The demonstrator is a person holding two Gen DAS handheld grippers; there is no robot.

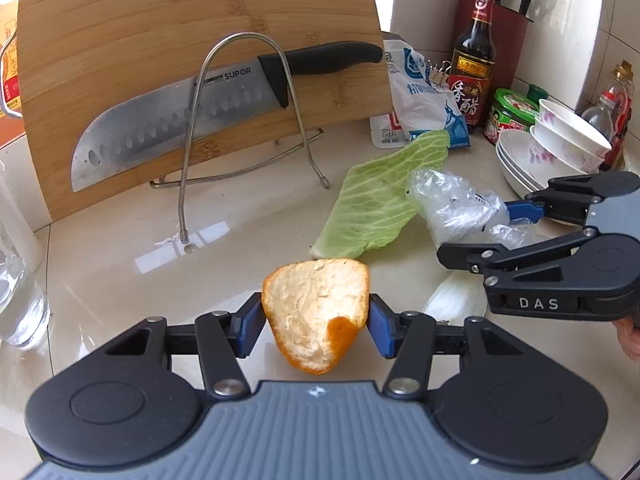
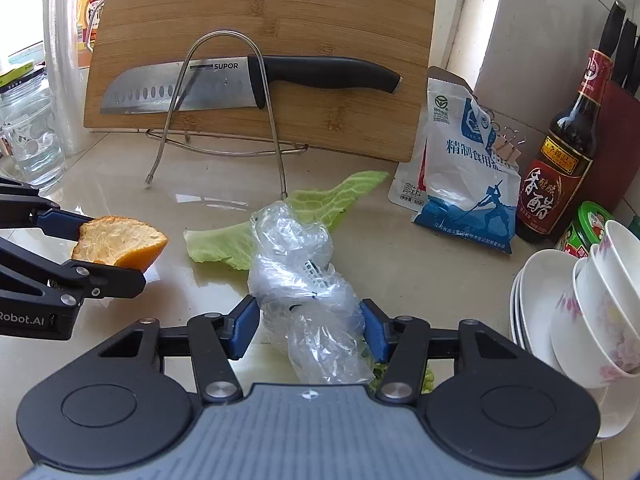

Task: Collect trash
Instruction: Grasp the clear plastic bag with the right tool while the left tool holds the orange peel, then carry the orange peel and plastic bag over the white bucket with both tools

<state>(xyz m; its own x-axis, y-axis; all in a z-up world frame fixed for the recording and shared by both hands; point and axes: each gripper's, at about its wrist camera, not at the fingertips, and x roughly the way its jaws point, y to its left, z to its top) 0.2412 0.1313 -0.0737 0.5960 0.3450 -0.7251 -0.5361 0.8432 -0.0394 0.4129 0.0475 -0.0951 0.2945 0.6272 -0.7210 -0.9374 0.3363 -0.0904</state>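
The left hand-held gripper (image 1: 316, 322) pinches an orange peel (image 1: 318, 312) above the worktop (image 1: 120, 272). The right hand-held gripper (image 2: 310, 328), half open, touches a crumpled plastic bag (image 2: 304, 280) on both sides.

Items you cannot fully read:
- Cabbage leaf (image 2: 224, 240): middle hidden under the crumpled plastic bag (image 2: 304, 280).
- Green scraps (image 2: 428, 380): mostly behind your right gripper's body.
- Glass jar (image 1: 16, 280): cut off at the left edge.
- Knife block (image 2: 616, 120): cropped at the right edge.
- Green-lidded jar (image 2: 588, 228): label too small to read.
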